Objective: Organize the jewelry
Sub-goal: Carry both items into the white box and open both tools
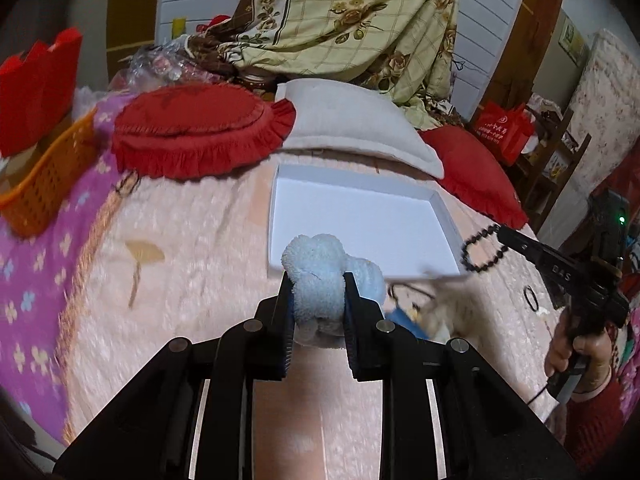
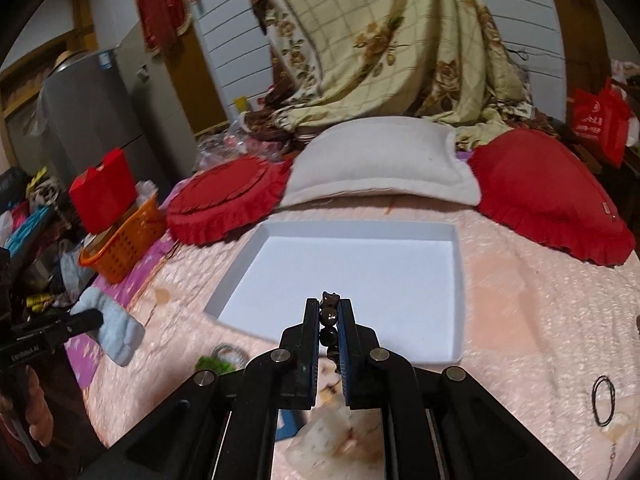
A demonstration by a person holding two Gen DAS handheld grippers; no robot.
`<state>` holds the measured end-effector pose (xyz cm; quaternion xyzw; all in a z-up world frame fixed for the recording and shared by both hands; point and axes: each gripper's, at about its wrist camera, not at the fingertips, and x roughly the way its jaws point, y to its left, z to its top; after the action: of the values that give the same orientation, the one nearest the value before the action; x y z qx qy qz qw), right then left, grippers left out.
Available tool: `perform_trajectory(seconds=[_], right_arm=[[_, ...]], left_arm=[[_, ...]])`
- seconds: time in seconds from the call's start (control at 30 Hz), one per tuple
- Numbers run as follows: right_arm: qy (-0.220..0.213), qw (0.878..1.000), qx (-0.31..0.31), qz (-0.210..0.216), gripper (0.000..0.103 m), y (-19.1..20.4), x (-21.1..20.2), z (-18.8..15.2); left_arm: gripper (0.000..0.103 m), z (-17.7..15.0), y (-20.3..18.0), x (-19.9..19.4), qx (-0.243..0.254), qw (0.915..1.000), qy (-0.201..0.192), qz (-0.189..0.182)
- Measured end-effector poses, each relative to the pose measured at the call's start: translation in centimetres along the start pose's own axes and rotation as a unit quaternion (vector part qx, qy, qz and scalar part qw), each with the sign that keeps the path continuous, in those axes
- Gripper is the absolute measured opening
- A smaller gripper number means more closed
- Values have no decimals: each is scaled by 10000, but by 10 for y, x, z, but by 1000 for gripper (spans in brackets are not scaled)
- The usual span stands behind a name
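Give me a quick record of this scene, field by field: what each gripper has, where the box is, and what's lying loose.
left gripper: shut on light blue fluffy scrunchie
right gripper: shut on dark bead bracelet
white box: open, nothing inside, on the pink bedspread
loose: black hair tie, right of the box
behind box: white pillow, red cushions

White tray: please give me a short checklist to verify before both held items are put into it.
1. White tray holds nothing: ok.
2. Right gripper shut on the bead bracelet: ok.
3. Left gripper shut on the blue fluffy scrunchie: ok.
4. Bracelet hangs over the tray: not ok, it hangs at the tray's corner.
5. Black hair tie lies apart on the bed: ok.
6. Grip firmness: cannot tell.
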<state>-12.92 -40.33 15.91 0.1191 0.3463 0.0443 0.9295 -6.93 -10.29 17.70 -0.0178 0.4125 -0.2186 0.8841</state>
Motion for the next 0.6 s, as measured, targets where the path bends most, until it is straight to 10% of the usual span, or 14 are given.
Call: perform_trajectory(seconds=[0.6], right_arm=[[686, 9928, 891, -401, 8, -88, 138, 77]], left_arm=[[20, 114, 21, 229, -6, 9931, 1023, 574]])
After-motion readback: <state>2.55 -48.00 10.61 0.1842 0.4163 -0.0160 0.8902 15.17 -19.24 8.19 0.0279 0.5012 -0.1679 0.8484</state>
